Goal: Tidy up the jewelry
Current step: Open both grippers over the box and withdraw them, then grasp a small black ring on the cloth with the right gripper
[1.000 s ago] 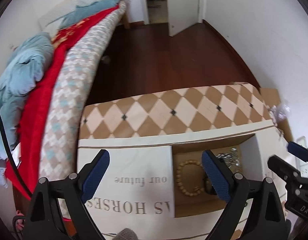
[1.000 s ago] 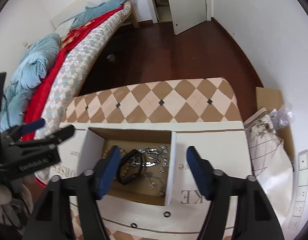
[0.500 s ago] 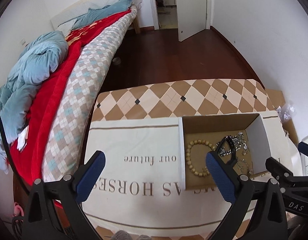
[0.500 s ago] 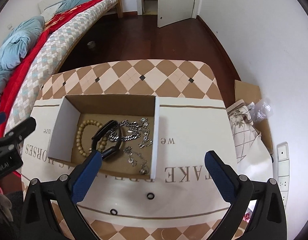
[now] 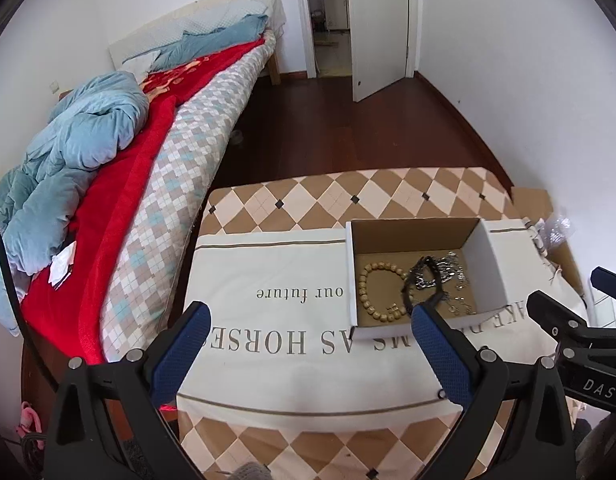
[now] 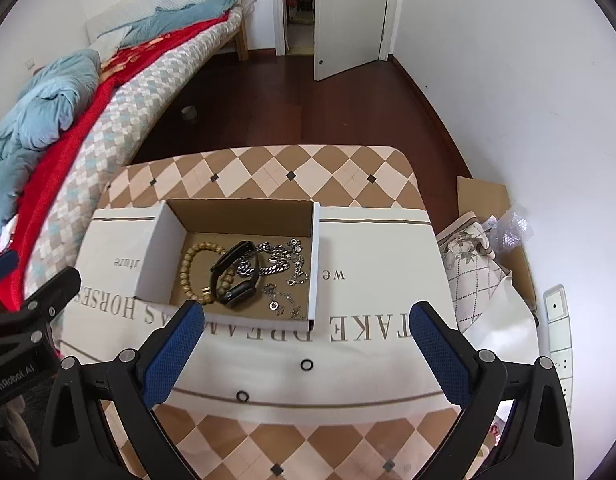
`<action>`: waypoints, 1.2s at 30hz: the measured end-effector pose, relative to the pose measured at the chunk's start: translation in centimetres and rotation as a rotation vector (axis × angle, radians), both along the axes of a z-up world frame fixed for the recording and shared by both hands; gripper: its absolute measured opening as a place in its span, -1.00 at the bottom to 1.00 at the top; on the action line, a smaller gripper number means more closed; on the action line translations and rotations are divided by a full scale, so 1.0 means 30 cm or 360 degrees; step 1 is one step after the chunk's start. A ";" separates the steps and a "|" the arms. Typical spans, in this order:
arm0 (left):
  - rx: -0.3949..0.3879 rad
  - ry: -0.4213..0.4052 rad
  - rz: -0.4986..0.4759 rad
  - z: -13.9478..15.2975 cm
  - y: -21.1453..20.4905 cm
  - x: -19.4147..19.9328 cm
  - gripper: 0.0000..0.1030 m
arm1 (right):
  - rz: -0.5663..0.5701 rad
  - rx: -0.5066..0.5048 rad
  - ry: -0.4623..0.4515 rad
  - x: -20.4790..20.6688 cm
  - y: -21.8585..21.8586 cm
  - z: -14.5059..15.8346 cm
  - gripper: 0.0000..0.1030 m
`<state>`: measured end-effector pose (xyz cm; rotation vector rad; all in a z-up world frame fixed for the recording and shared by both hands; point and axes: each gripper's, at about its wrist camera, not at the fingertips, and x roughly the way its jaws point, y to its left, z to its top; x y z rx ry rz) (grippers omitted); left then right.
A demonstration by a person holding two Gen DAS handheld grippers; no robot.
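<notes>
An open cardboard box point(image 6: 316, 264) point(image 5: 488, 268) sits on a white printed cloth point(image 6: 368, 344) on the table. In it lie a wooden bead bracelet point(image 6: 191, 264) point(image 5: 368, 284), a black smart band point(image 6: 237, 274) point(image 5: 424, 276) and tangled silver chains point(image 6: 281, 264) point(image 5: 452, 276). Two small black rings point(image 6: 306, 365) point(image 6: 241, 396) lie on the cloth in front of the box. My right gripper point(image 6: 303, 344) is open and empty, raised above the cloth near the rings. My left gripper point(image 5: 308, 344) is open and empty, left of the box.
The table point(image 6: 259, 172) has a diamond-patterned top. A bed point(image 5: 119, 200) with red and blue bedding runs along its left. A floral bag point(image 6: 472, 268), cardboard and a power strip point(image 6: 558, 328) lie on the floor at right. A door point(image 6: 348, 20) stands open beyond.
Both grippers have risen and pulled back from the box, so more of the table and room shows. The jewelry in the box has not moved.
</notes>
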<state>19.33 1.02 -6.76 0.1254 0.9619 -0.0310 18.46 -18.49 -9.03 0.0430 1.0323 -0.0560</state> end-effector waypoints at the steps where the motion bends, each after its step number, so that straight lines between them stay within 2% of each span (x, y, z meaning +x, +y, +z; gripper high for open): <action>1: 0.0003 -0.0008 0.0004 0.009 -0.001 -0.006 0.99 | -0.0002 -0.0006 -0.0018 -0.015 0.001 0.016 1.00; 10: 0.0005 -0.0151 0.0023 0.160 0.020 -0.115 0.99 | -0.0020 -0.0050 -0.0184 -0.157 0.014 0.183 1.00; 14: -0.0040 -0.0194 0.0027 0.220 0.034 -0.172 0.99 | -0.0020 -0.0039 -0.0238 -0.216 0.017 0.244 1.00; 19: -0.0057 -0.0228 0.0033 0.268 0.045 -0.237 0.99 | -0.0030 0.0033 -0.0279 -0.285 0.008 0.300 1.00; 22: -0.0057 -0.0265 0.0065 0.264 0.045 -0.262 0.99 | -0.0032 0.0108 -0.0269 -0.306 -0.014 0.293 1.00; 25: -0.0027 -0.0242 0.0064 0.207 0.033 -0.264 0.99 | -0.0047 0.0124 -0.0232 -0.307 -0.039 0.217 0.96; 27: -0.0014 -0.0183 0.0063 0.137 0.024 -0.251 0.99 | -0.0050 0.0118 -0.0169 -0.293 -0.053 0.126 0.69; 28: 0.0003 -0.0140 0.0080 0.092 0.021 -0.240 0.99 | -0.0047 0.0117 -0.0110 -0.280 -0.058 0.065 0.45; 29: 0.0008 -0.0120 0.0087 0.063 0.017 -0.237 0.99 | -0.0042 0.0133 -0.0066 -0.268 -0.063 0.013 0.31; 32: 0.0086 -0.0017 0.0140 -0.067 0.009 -0.200 0.99 | -0.0047 0.0158 0.0042 -0.231 -0.079 -0.164 0.21; 36: 0.0166 0.0117 0.0201 -0.219 0.015 -0.146 0.99 | -0.0060 0.0170 0.0098 -0.185 -0.092 -0.319 0.12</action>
